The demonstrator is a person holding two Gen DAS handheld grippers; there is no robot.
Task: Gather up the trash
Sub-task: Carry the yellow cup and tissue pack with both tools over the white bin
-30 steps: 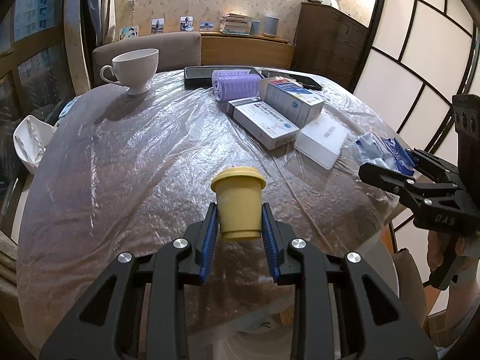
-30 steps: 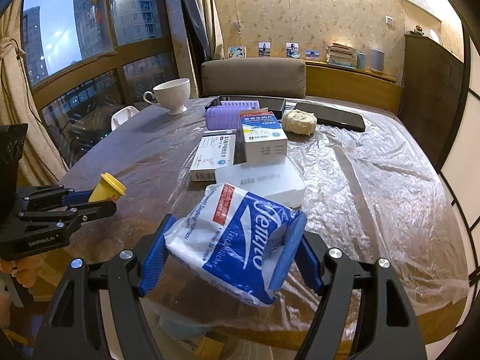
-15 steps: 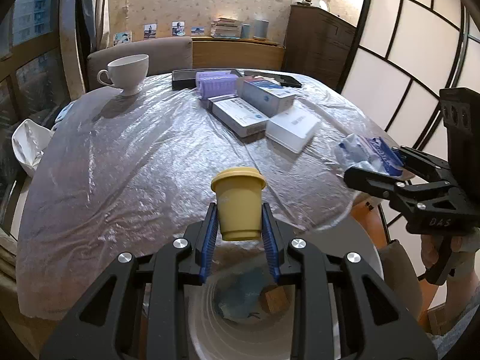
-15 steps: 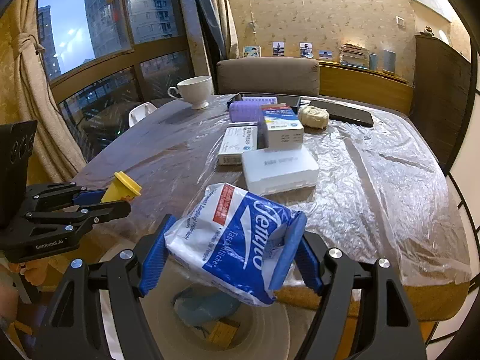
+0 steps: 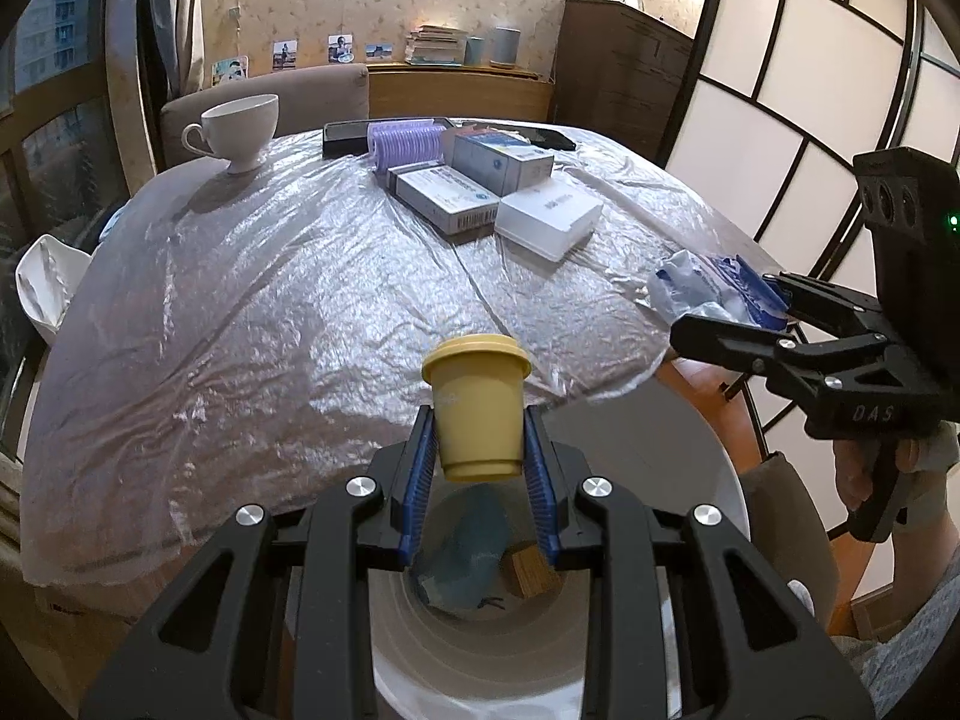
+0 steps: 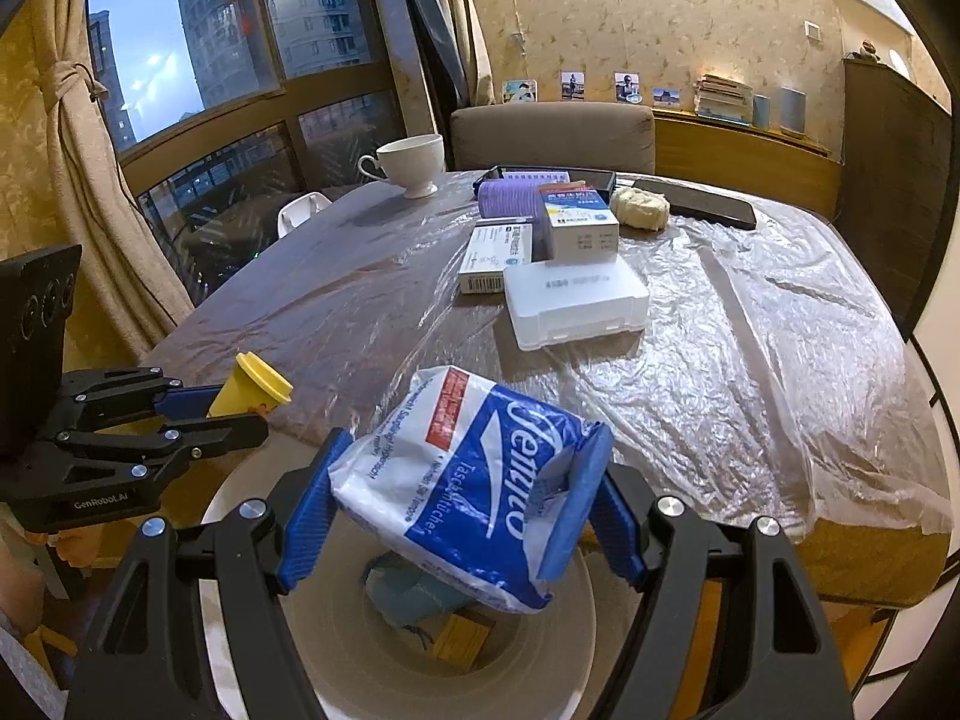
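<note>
The yellow cup point(image 5: 477, 411) is sitting upright between the blue pads of the left gripper point(image 5: 479, 480), its lidded wide end pointing up and its narrow base pointing down, so its long axis is standing almost vertical; it is hanging past the table edge, over the open mouth of the white bin point(image 5: 714, 480). The left jaws are clamped together on the cup's sides. The tissue pack point(image 6: 474, 480) is lying across the right gripper point(image 6: 462, 504), whose jaws are standing about half apart and pressing on its two ends; its long axis is running from side to side, tilted so the right end is lower, and its printed face is turned up toward the camera. The pack is also hanging above the bin point(image 6: 252, 492), where a blue scrap point(image 6: 414, 594) and a small brown block point(image 6: 462, 636) are already lying at the bottom.

In my judgement the carrying step is ending and the dropping step is coming; the next move is calling for both jaws to open while each thing is staying inside the bin's rim, not over the table point(image 5: 240, 312) with its plastic cover. The boxes point(image 5: 474, 180) and the white teacup point(image 5: 237, 129) are standing farther back on the table.
</note>
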